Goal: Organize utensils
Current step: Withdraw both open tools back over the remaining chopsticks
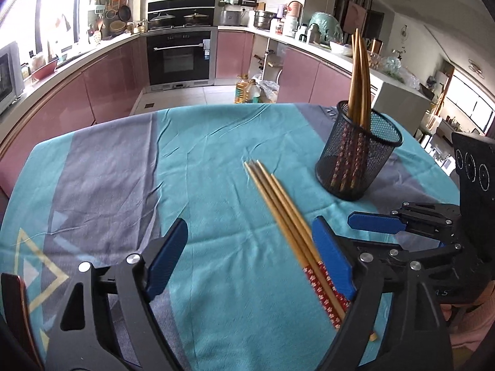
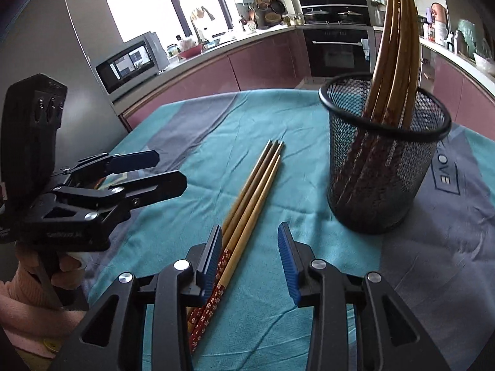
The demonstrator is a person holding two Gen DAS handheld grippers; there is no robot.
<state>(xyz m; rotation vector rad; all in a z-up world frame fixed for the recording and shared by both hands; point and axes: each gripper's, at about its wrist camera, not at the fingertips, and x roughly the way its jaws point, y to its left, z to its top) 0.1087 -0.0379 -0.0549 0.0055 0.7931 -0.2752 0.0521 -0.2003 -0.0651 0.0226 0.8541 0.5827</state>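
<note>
Several loose wooden chopsticks (image 1: 278, 207) with red patterned handles lie side by side on the cloth. A black mesh cup (image 1: 355, 154) stands upright just beyond them and holds more chopsticks (image 1: 359, 71). My left gripper (image 1: 250, 259) is open wide above the cloth, and the handle ends pass under its right finger. My right gripper (image 2: 250, 262) is open too. The loose chopsticks (image 2: 253, 191) run between its pads, close against the left pad. The mesh cup (image 2: 383, 170) is ahead on the right. Each gripper shows in the other's view: the right gripper (image 1: 371, 235) and the left gripper (image 2: 157, 170).
A teal and grey tablecloth (image 1: 123, 170) covers the table, whose far edge curves behind the cup. A hand in a pink sleeve (image 2: 27, 281) holds the left gripper. Pink kitchen cabinets, an oven (image 1: 181, 58) and a microwave (image 2: 130, 61) stand beyond the table.
</note>
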